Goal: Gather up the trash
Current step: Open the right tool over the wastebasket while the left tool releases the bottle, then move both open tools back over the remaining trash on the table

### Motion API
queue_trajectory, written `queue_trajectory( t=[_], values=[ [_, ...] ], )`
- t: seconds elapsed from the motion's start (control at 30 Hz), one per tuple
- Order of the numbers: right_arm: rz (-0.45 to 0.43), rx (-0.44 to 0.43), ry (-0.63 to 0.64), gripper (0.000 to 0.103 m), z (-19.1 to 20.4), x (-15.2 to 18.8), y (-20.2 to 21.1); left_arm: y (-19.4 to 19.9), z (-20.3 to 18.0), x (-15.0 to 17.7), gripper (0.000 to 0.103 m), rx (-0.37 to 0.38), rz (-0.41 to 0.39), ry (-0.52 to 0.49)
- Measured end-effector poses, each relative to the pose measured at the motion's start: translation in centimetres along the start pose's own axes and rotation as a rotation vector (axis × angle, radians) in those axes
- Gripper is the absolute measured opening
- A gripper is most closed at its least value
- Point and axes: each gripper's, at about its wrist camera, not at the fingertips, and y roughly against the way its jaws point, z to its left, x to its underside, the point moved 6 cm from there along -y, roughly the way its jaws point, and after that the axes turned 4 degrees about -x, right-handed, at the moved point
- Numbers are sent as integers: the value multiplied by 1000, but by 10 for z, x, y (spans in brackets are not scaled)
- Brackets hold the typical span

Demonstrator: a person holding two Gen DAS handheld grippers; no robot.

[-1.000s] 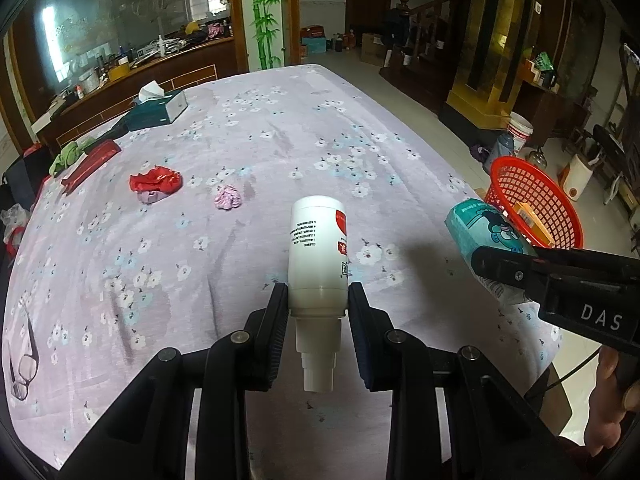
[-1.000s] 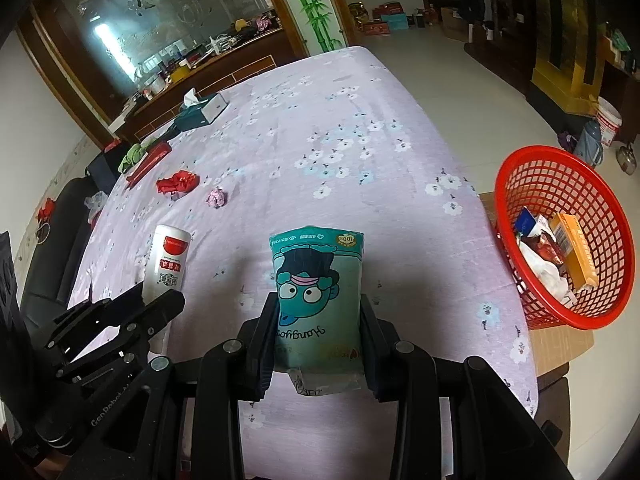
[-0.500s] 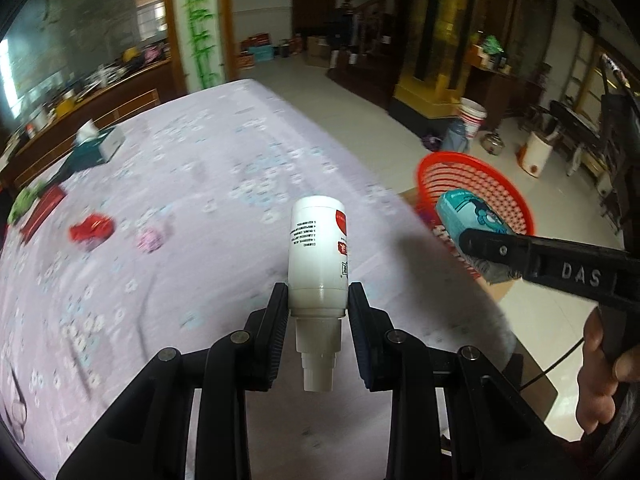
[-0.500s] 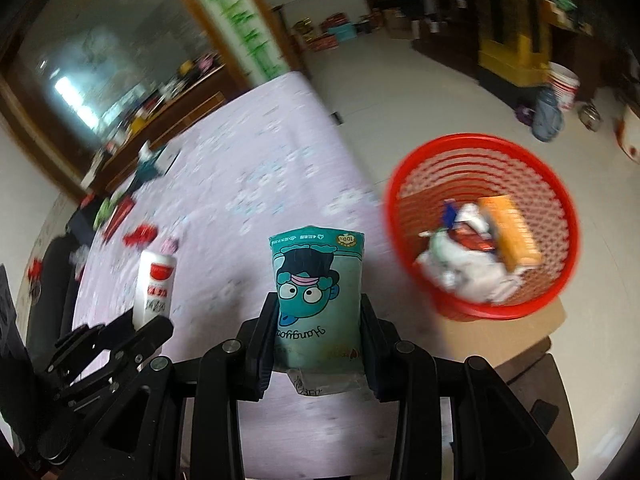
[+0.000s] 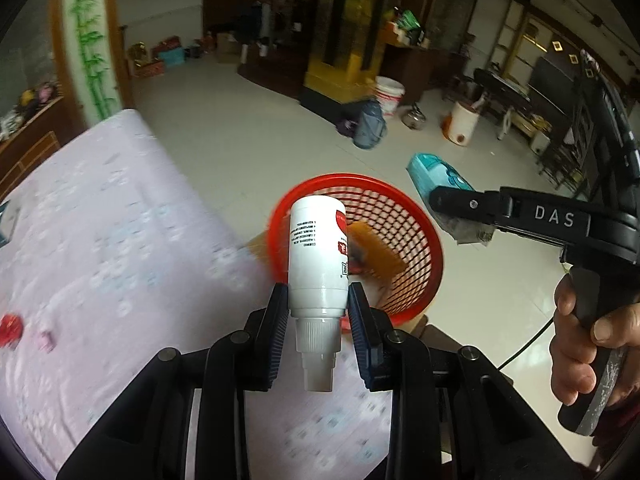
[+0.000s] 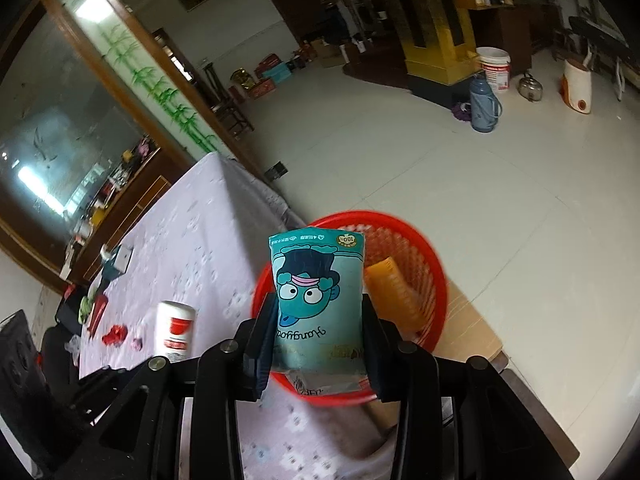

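My left gripper (image 5: pixel 318 312) is shut on a white bottle (image 5: pixel 318 256) with a red label, cap end toward the camera. The same bottle (image 6: pixel 175 330) shows at the lower left of the right wrist view. My right gripper (image 6: pixel 318 328) is shut on a teal snack bag (image 6: pixel 318 300) with a cartoon face; that bag (image 5: pixel 434 184) also appears to the right in the left wrist view. Behind both held items sits a red mesh basket (image 5: pixel 404 216), (image 6: pixel 424 248) on a low wooden stand, with an orange packet (image 6: pixel 390 292) inside it.
A lilac flowered tablecloth covers the table (image 5: pixel 100 232) on the left. A red wrapper (image 6: pixel 114 334), a small pink scrap (image 6: pixel 137 344) and a teal tissue box (image 6: pixel 118 262) lie on it. A hand (image 5: pixel 584 332) holds the right gripper's handle. Tiled floor (image 6: pixel 440 168) stretches beyond the basket.
Both grippers have swung right, away from the table top and toward the red basket, which now sits directly behind the bottle and the bag. Both grips are unchanged.
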Motion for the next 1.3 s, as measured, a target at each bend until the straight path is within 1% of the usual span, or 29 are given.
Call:
queue_trajectory(
  t=[0.1,0.2,0.27,0.33,0.4,0.53,0.67,0.77,0.9,1.03,1.17,1.3],
  values=[
    [7,-11,-25,43,-9,-11,-6,-21,-11,-12,29,11,26,-12],
    [17,-10,-36,44,-16,-20,-15,-39,-18,-22,29,34,55,4],
    [22,-4,-36,48,-20,-26,-22,-47,-18,-27,29,33,59,16],
    [18,4,-43,50,-24,-32,-25,-52,-19,-31,35,35,65,29],
    [20,6,-55,52,-26,-37,-27,-49,-19,-32,50,40,51,43],
    [17,9,-39,52,-25,-38,-24,-37,-16,-28,51,45,23,51],
    [41,-12,-25,52,-15,-27,-26,-18,2,-14,52,31,5,88],
    [69,-37,-4,52,2,-14,-29,-6,17,2,52,7,5,121],
    [113,-84,41,52,35,9,-35,11,40,26,52,-38,1,165],
    [163,-125,102,52,74,34,-44,30,65,49,52,-73,-6,222],
    [210,-162,170,52,119,60,-56,51,99,73,51,-115,-14,291],
    [259,-200,231,52,160,87,-68,75,134,103,51,-172,-21,363]
  ],
)
